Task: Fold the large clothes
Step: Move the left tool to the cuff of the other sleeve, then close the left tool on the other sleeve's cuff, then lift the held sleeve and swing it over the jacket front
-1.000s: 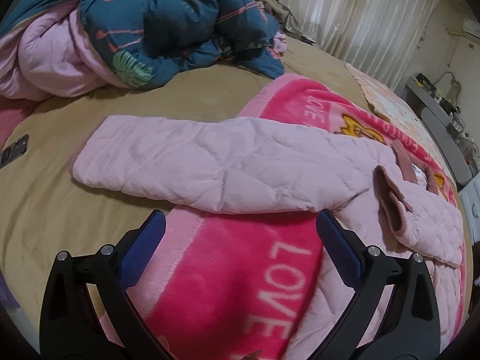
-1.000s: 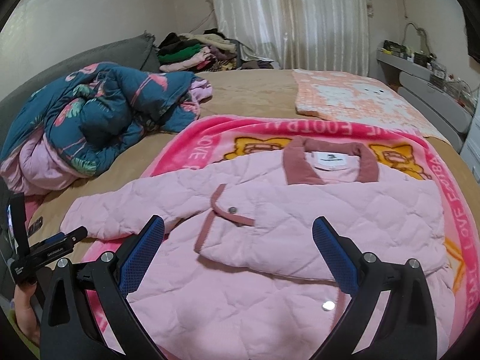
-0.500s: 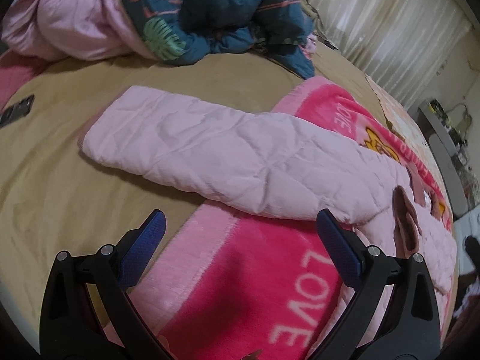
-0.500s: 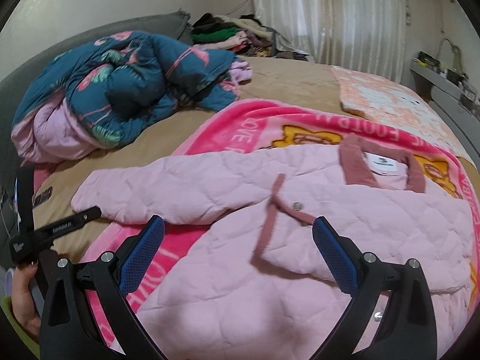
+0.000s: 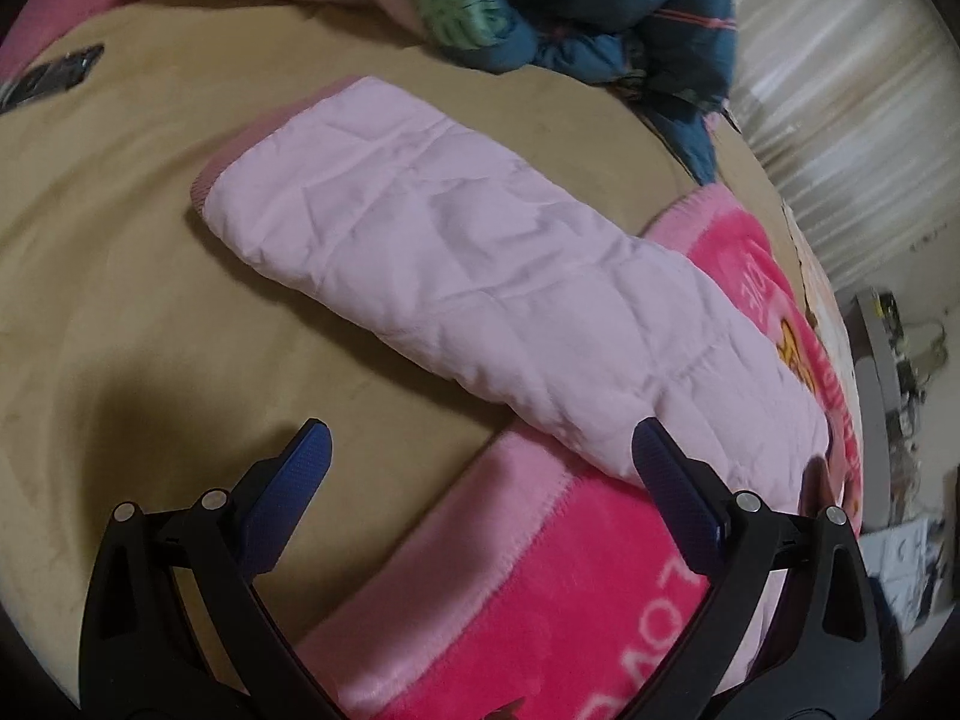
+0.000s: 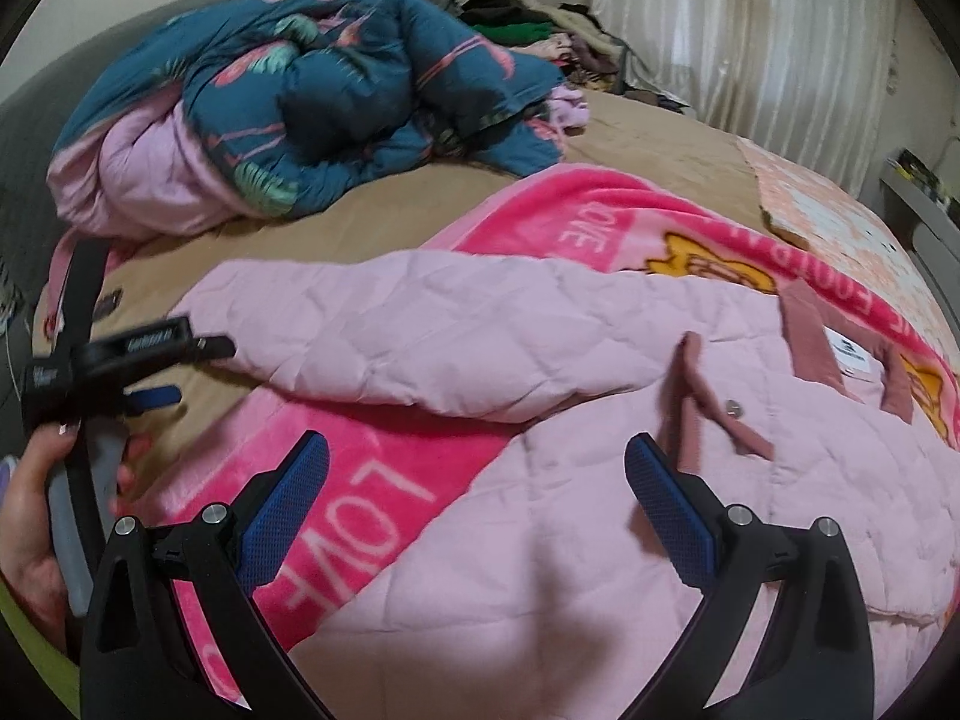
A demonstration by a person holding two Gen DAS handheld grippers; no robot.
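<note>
A pink quilted jacket (image 6: 600, 510) lies flat on a bright pink blanket (image 6: 372, 450) on the bed, collar toward the far right. Its left sleeve (image 5: 480, 276) stretches out onto the tan bedsheet (image 5: 120, 300), cuff at the far left. My left gripper (image 5: 480, 450) is open and empty, just above the bed near the sleeve's lower edge; it also shows in the right wrist view (image 6: 174, 366), held by a hand beside the cuff. My right gripper (image 6: 477, 462) is open and empty, over the jacket's front by the sleeve's armpit.
A crumpled teal flamingo duvet (image 6: 336, 96) lies at the bed's head. A dark phone (image 5: 48, 75) lies on the sheet at far left. A pile of clothes (image 6: 540, 36) sits by the curtain (image 6: 750, 30). A peach blanket (image 6: 840, 222) lies far right.
Both grippers have moved left and closer to the bed. The left gripper has come down near the sleeve's cuff end; the right gripper has dropped low over the jacket's front.
</note>
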